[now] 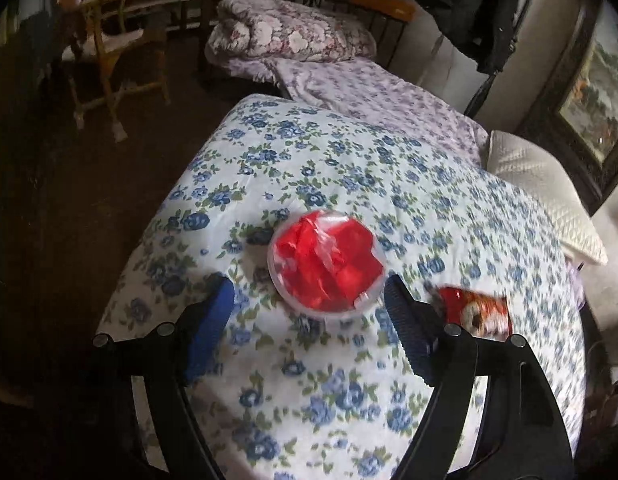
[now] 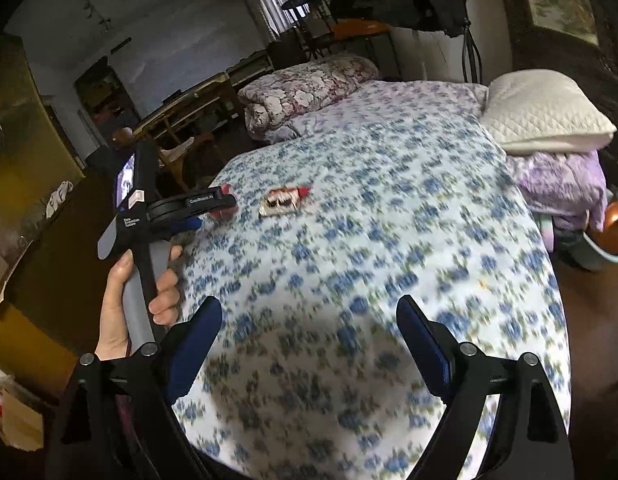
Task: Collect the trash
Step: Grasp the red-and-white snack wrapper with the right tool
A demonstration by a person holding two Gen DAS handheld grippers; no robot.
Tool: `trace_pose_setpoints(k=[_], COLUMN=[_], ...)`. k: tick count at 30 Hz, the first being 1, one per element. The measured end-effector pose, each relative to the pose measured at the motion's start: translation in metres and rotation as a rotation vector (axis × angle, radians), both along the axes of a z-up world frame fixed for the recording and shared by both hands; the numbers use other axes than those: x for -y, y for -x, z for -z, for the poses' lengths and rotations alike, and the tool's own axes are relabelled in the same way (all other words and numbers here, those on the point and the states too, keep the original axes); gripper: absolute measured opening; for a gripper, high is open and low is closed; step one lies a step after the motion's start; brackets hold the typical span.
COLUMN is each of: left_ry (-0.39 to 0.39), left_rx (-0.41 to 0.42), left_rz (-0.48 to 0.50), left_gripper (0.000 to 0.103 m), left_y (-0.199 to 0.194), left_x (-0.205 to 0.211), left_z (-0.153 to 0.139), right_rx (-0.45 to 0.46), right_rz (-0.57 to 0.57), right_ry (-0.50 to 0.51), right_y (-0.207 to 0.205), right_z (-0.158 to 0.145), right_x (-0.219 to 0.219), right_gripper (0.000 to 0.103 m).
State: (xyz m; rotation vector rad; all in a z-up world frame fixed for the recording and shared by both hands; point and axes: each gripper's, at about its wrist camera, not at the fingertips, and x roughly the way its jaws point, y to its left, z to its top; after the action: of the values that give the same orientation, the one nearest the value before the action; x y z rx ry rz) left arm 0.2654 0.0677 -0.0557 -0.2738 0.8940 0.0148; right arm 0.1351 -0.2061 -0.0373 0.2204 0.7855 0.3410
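A clear round plastic container with red crumpled wrapping inside (image 1: 326, 261) lies on the blue-flowered bedspread (image 1: 349, 168). My left gripper (image 1: 309, 300) is open, its blue fingers on either side of the container's near edge, just above it. A red snack wrapper (image 1: 475, 314) lies to the right of it; it also shows in the right wrist view (image 2: 284, 201). My right gripper (image 2: 309, 320) is open and empty above the bedspread (image 2: 389, 200). The left gripper (image 2: 213, 210) shows there at the bed's left edge, hiding most of the container.
A white quilted pillow (image 2: 545, 116) and purple bedding (image 2: 561, 184) sit at the right. A folded floral quilt (image 1: 289, 36) lies at the bed's far end. A wooden chair (image 1: 117, 52) stands on the dark floor at the left.
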Motion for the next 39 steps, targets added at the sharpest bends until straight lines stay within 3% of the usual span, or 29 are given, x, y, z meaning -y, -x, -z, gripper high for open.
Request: trace_pose_setpoints(k=[2,3,4,9,21,26,31,32,33,36,39], left_ry=[0.010,0.012,0.016,0.082,0.078,0.083,0.073,0.069,0.067,0.054,0.030], left_rx=[0.003,0.012,0.025,0.100,0.040,0.030,0.024,0.023,0.023,0.024,0.027], left_rz=[-0.007,-0.014,-0.024,-0.142,-0.182,-0.185,-0.181,-0.180,-0.179,-0.168,-0.149], left_gripper=[0.071,0.055,0.053,0.053,0.053,0.053,0.053,0.053,0.053,0.053,0.053], left_y=[-0.001,0.001,0.004,0.024,0.016,0.015,0.014,0.014,0.014,0.017,0.020], left_x=[-0.003,-0.004,-0.007,-0.037,-0.043,-0.044,-0.042,-0.041,-0.040,-0.038,-0.034], left_z=[0.000,-0.001,-0.003,-0.016,-0.005,-0.004,-0.003,-0.003,-0.003,-0.002,-0.003], right_rx=[0.005,0.005,0.002,-0.002,0.005,-0.046,-0.068,-0.068,-0.065,-0.063,-0.071], right_rz=[-0.002,-0.002,-0.002,-0.001,0.026,0.040,0.038,0.043,0.040,0.042,0.084], right_ry=[0.007,0.009,0.012,0.030,0.139,0.092,0.130,0.145,0.161,0.133,-0.005], right_y=[-0.003,-0.005,-0.008,-0.039,-0.137,-0.163,-0.169,-0.171,-0.171,-0.174,-0.172], right_z=[0.000,0.000,0.001,0.004,0.032,0.040,0.044,0.045,0.044,0.046,0.049], right_x=[-0.005,-0.007,-0.009,-0.026,-0.091,-0.095,-0.103,-0.104,-0.107,-0.106,-0.080], right_gripper=[0.087,0.087,0.087,0.087,0.087,0.086,0.079,0.065,0.044,0.043,0.043])
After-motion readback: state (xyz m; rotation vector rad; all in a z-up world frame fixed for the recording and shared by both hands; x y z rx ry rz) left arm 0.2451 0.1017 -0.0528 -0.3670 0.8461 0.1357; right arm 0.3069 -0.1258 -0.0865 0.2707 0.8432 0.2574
